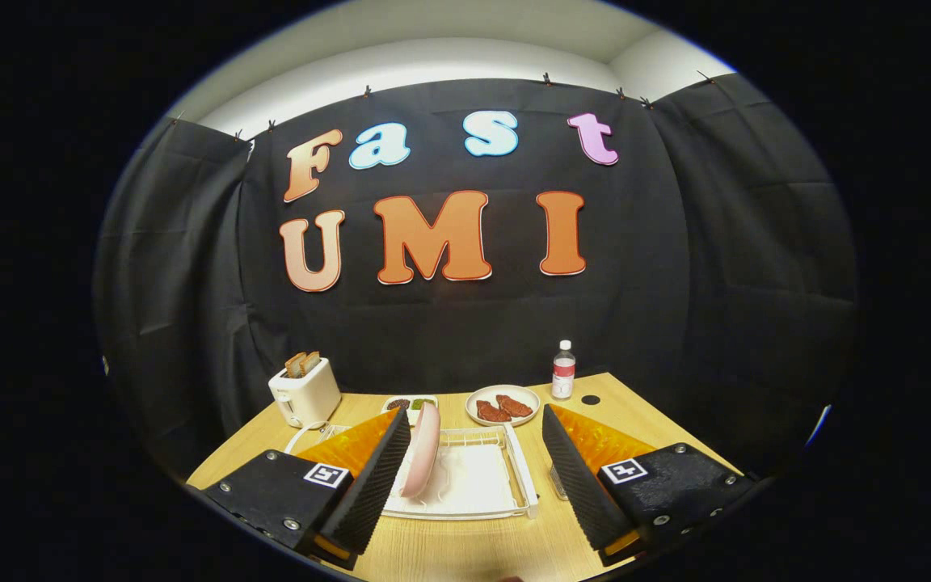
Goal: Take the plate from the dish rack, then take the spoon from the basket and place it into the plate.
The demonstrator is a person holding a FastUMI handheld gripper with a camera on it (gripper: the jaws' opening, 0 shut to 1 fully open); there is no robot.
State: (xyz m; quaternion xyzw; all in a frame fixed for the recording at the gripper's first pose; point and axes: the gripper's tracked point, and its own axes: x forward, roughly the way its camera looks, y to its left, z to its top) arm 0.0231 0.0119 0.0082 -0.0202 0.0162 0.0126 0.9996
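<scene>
Gripper (473, 440) fingers spread wide apart, nothing between the pads; ribbed inner faces, each finger base w/ a small square marker. Pink plate (422, 450) stands on edge in the white dish rack (514, 477), between the fingers but close to the left one, just beside its tip, not touching as far as visible. Plate seen nearly edge-on: long axis runs up and away from the gripper, top leaning slightly right. Smooth, glossy, rounded rim. Rack is white wire/plastic on a pale tray, sits on a light wood-grain table (473, 550).

Beyond the rack: round white dish w/ two reddish-brown pieces (503, 404), small rectangular tray w/ dark bits (409, 402), clear water bottle (563, 370) upright w/ white cap, white toaster (305, 392) w/ two slices sticking up. Basket and spoon can't be made out.
</scene>
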